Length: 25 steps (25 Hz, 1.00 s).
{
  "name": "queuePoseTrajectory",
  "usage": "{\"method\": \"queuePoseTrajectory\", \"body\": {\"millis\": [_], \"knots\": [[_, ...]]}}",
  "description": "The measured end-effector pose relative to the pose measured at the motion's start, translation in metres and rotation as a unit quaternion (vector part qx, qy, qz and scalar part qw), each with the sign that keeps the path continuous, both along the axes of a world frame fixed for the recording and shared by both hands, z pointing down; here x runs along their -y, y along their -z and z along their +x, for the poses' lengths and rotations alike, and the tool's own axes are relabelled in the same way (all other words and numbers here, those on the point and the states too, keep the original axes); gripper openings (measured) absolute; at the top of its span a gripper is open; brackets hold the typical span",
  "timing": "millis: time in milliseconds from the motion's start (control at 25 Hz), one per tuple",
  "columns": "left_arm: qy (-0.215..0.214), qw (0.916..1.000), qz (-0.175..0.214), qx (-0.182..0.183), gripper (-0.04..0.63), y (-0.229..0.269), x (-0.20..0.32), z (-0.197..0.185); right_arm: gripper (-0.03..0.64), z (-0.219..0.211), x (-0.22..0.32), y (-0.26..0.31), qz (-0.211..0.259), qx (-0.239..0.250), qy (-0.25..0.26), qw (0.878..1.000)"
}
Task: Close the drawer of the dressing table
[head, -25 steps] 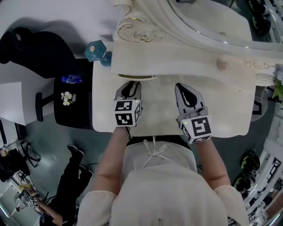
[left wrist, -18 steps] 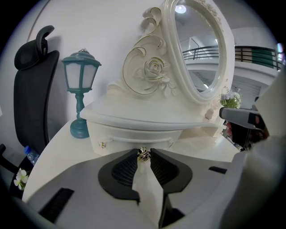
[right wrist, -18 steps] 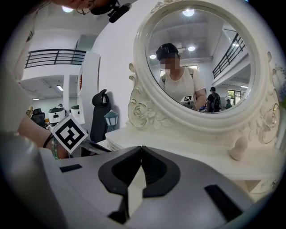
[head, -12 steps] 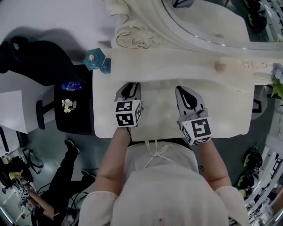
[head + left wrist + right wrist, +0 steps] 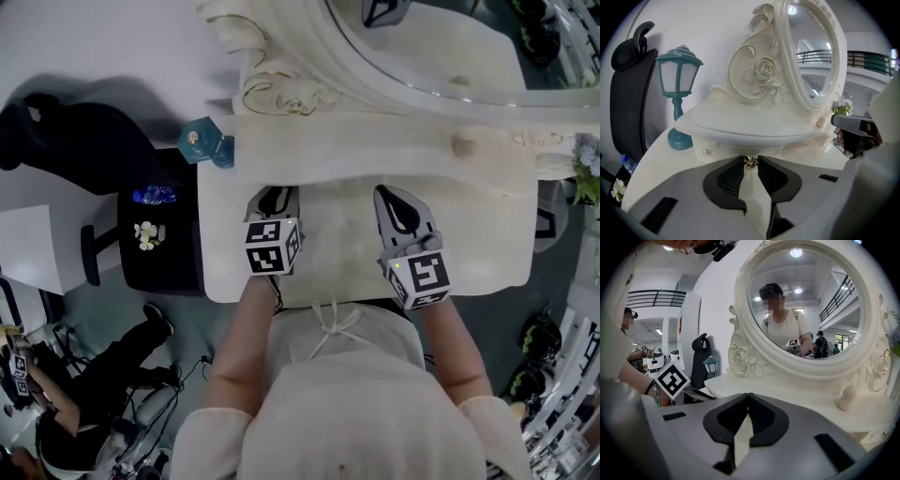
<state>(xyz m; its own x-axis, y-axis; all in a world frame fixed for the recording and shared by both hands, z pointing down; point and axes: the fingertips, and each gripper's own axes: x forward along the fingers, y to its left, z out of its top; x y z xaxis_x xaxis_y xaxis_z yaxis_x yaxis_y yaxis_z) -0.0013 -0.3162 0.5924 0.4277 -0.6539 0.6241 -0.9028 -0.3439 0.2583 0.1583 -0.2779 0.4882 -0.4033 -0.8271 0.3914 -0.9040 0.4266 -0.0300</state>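
Note:
The white dressing table (image 5: 337,246) has a raised shelf (image 5: 375,155) with its drawer front (image 5: 723,149) just beneath. My left gripper (image 5: 272,195) reaches under the shelf's edge and is shut on the drawer's small gold knob (image 5: 750,162), which sits pinched between the black pads (image 5: 733,173). The drawer front looks nearly flush under the shelf. My right gripper (image 5: 398,202) hovers over the tabletop to the right, shut with nothing between its fingertips (image 5: 740,401).
An oval mirror (image 5: 422,47) rises behind the shelf. A teal lantern lamp (image 5: 202,136) stands at the table's left end and a knob-shaped ornament (image 5: 464,145) sits on the shelf. A black chair (image 5: 84,141) and a black stand (image 5: 155,230) are to the left.
The gold-trimmed drawer edge that showed in front of the shelf is now hidden under it. The left gripper's tip sits closer to the shelf. The right gripper has barely moved.

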Motion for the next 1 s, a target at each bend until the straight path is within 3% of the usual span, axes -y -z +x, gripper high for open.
{"method": "queuePoseTrajectory", "body": {"millis": [520,600,720,1000], "knots": [[0.012,0.9999,0.0,-0.007,0.148,0.018,-0.029,-0.011,0.006,0.003,-0.012,0.018,0.019,0.002,0.007,1.0],[0.01,0.9997,0.022,0.002,0.134,0.035,-0.034,-0.011,0.006,0.003,-0.016,0.025,0.027,0.005,0.009,1.0],[0.001,0.9973,0.071,0.019,0.058,0.07,-0.042,-0.007,0.006,0.004,-0.024,0.037,0.042,0.006,0.017,0.999],[-0.013,0.9888,0.147,0.019,0.035,0.147,-0.06,0.01,0.006,0.016,-0.044,0.072,0.07,0.008,0.028,0.997]]}}
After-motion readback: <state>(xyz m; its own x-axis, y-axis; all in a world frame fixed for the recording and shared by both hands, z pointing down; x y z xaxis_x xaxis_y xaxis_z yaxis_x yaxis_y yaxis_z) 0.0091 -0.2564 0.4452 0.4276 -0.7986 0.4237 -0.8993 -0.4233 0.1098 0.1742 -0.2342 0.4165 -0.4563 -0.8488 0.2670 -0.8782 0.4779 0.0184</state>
